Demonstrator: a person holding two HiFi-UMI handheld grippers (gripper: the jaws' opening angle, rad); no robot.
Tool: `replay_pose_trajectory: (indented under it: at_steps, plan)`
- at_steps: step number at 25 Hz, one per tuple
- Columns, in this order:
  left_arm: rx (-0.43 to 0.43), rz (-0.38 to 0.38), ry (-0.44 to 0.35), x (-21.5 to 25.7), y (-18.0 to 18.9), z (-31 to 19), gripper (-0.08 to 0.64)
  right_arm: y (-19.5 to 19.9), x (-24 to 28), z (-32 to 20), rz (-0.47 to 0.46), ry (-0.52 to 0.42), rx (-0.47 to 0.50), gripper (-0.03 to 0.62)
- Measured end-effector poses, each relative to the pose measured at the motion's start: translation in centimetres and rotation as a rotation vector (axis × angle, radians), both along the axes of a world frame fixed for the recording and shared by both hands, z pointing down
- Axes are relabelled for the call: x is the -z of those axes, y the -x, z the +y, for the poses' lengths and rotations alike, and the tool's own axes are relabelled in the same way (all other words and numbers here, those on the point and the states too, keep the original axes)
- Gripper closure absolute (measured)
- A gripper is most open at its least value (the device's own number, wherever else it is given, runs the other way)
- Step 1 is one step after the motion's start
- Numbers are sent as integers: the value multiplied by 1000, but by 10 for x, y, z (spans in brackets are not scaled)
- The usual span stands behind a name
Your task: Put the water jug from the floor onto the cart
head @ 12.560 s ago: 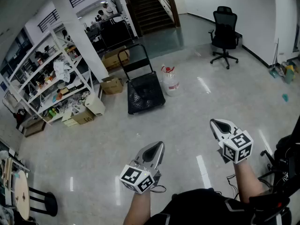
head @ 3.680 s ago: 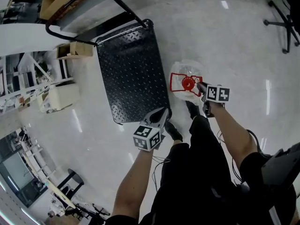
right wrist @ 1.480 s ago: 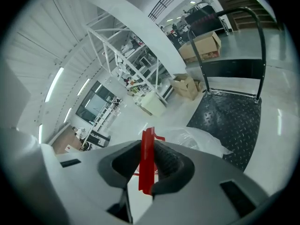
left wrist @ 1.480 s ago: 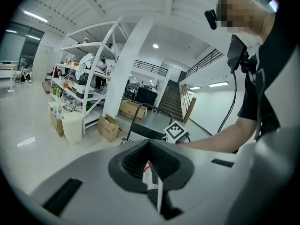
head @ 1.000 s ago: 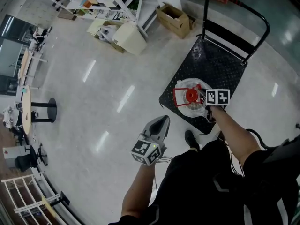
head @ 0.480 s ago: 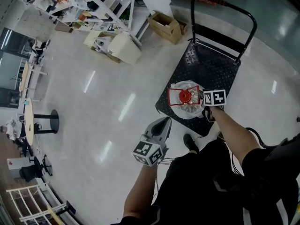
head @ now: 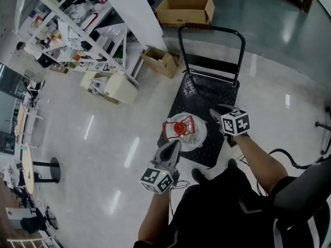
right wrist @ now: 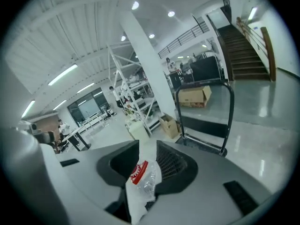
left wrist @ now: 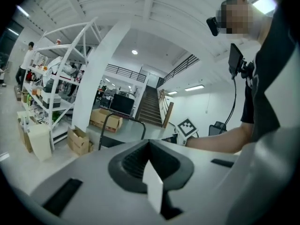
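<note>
Standing on the near end of the black checker-plate platform cart (head: 207, 94) in the head view, the clear plastic water jug (head: 182, 132) with red cap and handle has the right gripper (head: 217, 113) just beside it, not touching. The left gripper (head: 169, 150) hovers near the jug's front edge. Left gripper view: jaws closed together, empty. Right gripper view: jaws opening, with the jug showing through their gap, unpressed.

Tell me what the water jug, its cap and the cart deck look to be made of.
The water jug looks like clear, glossy plastic: its wall is see-through and catches glints. Its cap seems to be opaque red plastic. The cart deck looks like black metal plate, with a dull sheen and a raised tread pattern.
</note>
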State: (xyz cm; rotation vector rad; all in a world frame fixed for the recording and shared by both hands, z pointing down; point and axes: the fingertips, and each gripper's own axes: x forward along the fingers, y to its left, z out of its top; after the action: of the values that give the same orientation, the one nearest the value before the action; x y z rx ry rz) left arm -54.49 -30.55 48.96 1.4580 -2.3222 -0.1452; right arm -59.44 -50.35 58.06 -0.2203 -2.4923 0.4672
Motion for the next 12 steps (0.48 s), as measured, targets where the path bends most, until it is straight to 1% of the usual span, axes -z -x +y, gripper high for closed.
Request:
replay_pose_trajectory:
  at_steps: [3, 5, 7, 9, 10, 12]
  plan:
    - [-50, -39, -52, 26, -5, -35, 559, -24, 58, -30, -114, -51, -13, 480]
    - [-86, -72, -85, 47, -9, -58, 558, -41, 92, -46, -180, -53, -20, 482]
    - [-124, -113, -100, 63, -14, -85, 559, -57, 119, -65, -237, -66, -21, 492]
    - [-166, -141, -112, 75, -19, -117, 560, -75, 140, -94, -281, -108, -44, 564]
    - [-183, -147, -117, 80, -22, -132, 560, -85, 149, -108, -293, -132, -61, 587]
    - [-206, -147, -123, 89, -29, -156, 560, -104, 161, -132, -300, -169, -94, 591]
